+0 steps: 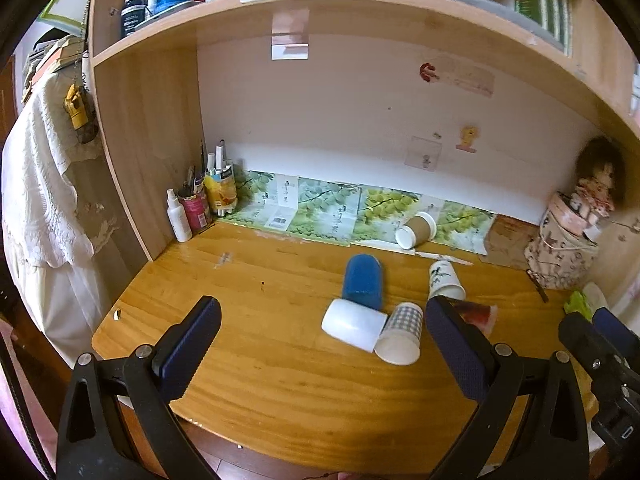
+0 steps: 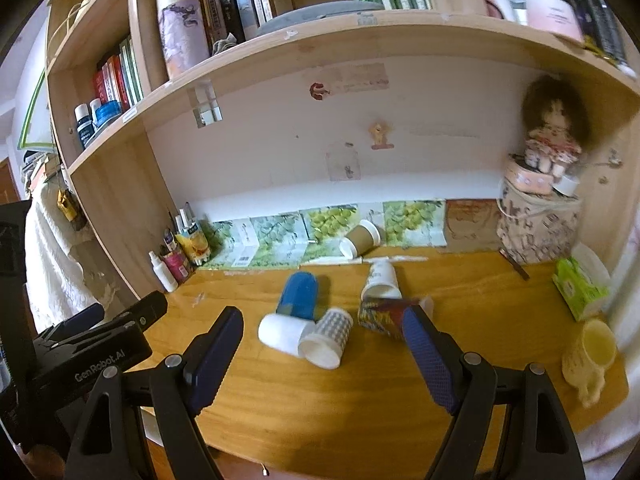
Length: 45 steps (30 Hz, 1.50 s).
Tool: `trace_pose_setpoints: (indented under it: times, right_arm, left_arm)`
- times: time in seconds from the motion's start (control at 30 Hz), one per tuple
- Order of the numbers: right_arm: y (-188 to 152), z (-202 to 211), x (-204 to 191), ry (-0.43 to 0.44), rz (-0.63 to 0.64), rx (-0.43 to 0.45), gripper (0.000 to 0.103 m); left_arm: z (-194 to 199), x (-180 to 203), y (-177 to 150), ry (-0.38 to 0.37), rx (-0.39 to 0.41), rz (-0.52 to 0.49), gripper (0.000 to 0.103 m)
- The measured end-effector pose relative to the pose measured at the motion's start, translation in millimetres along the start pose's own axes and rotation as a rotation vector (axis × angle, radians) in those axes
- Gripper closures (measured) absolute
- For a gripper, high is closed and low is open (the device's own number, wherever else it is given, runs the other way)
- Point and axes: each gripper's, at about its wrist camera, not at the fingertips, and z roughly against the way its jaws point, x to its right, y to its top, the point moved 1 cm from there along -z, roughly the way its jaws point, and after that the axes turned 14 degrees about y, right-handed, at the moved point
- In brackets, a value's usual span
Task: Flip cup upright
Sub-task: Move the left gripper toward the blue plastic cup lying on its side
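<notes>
Both your left tool (image 1: 320,344) and right tool (image 2: 324,348) hang spread wide and empty over the tabletop (image 1: 248,368), since nothing is picked yet. The checked cup (image 1: 402,334) lies on its side at twelve o'clock, mouth toward you, touching the white cup (image 1: 352,326).

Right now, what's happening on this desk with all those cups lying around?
A person holds a two-finger tool in each hand over a wooden desk. Both the left tool and the right tool are open and hold nothing. Several cups lie tipped over: a blue cup, a white cup, a checked cup and a brown cup. None has been set upright yet.
</notes>
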Motion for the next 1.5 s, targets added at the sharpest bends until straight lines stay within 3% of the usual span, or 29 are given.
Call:
trace_pose_setpoints:
  times: [0.4, 0.77, 1.23, 1.5]
  right_arm:
    - [44, -63, 38, 0.099, 0.012, -0.096, 0.02]
    - [62, -129, 70, 0.154, -0.003, -0.222, 0.02]
    - [70, -200, 106, 0.21, -0.003, -0.289, 0.02]
    - [66, -228, 120, 0.212, -0.013, -0.339, 0.02]
  left_arm:
    - [-50, 39, 36, 0.062, -0.082, -0.021, 0.001]
    - [-119, 76, 67, 0.128, -0.179, -0.126, 0.001]
    - [-210, 120, 67, 0.132, -0.345, -0.315, 0.001]
    - [-257, 133, 57, 0.144, -0.471, -0.329, 0.001]
